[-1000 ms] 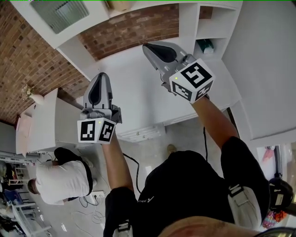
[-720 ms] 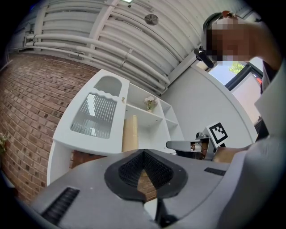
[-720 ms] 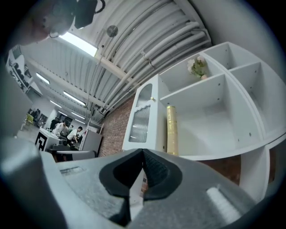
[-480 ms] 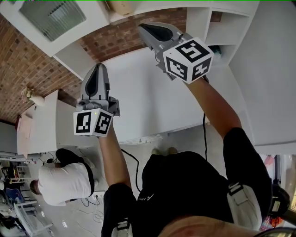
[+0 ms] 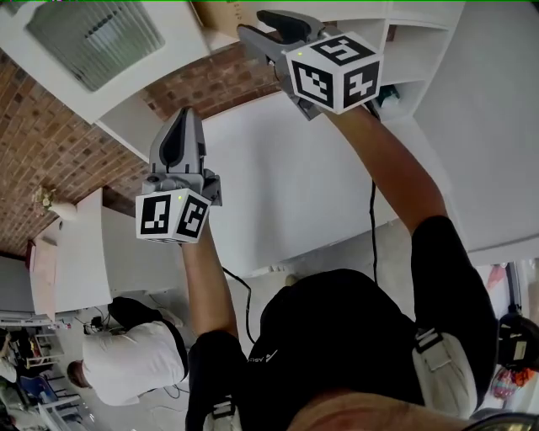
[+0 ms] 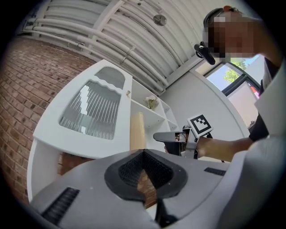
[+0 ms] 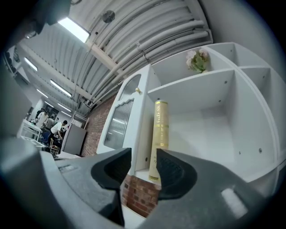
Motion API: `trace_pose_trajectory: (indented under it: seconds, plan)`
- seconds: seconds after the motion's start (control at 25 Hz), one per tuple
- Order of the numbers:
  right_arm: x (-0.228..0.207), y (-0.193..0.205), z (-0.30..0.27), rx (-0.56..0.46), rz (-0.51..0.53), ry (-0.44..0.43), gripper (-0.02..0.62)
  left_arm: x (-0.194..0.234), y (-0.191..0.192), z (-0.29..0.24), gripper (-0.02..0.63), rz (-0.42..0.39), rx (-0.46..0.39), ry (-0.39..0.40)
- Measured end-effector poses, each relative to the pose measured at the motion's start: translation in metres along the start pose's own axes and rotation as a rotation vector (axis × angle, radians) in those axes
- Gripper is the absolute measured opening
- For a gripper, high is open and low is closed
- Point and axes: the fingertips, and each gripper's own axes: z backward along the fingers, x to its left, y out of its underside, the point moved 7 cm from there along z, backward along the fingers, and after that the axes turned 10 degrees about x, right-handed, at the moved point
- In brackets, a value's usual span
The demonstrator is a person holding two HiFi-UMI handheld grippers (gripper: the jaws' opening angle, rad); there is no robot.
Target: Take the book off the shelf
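The book (image 7: pixel 160 134) is tall, with a tan spine. It stands upright at the left end of a white shelf (image 7: pixel 210 129), against the side wall. My right gripper (image 7: pixel 144 154) is raised in front of it. Its jaws are opening, with nothing between them; the book stands a little beyond the tips. In the head view the right gripper (image 5: pixel 257 25) points at the book (image 5: pixel 215 10) near the top edge. My left gripper (image 5: pixel 185 118) is lower and to the left, shut and holding nothing. The left gripper view shows its pads together (image 6: pixel 144 152), the book (image 6: pixel 137 132) and the right gripper (image 6: pixel 172 138).
Left of the book is a white cabinet with a ribbed glass door (image 7: pixel 120 120). A small flower (image 7: pixel 197 59) sits on the shelf above. Below are a brick wall (image 5: pixel 210 84) and a white table (image 5: pixel 278 185). A person in a white shirt (image 5: pixel 126 370) crouches on the floor at lower left.
Both grippers have risen toward the shelf, the right one further. The right gripper's jaws, together before, now stand apart. The crouching person appears lower in the head view.
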Motion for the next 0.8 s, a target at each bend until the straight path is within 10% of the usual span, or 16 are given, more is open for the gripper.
trace_pose_trajectory:
  seconds: [0.32,0.8]
  plan:
    - [-0.023,-0.016,-0.045,0.077,-0.050,0.055,0.287,0.021,-0.002,-0.013,-0.002,0.001,-0.014,0.071]
    - [-0.038,-0.029,-0.107,0.205,-0.047,0.050,0.308,0.035,-0.005,-0.022,-0.002,0.008,-0.040,0.056]
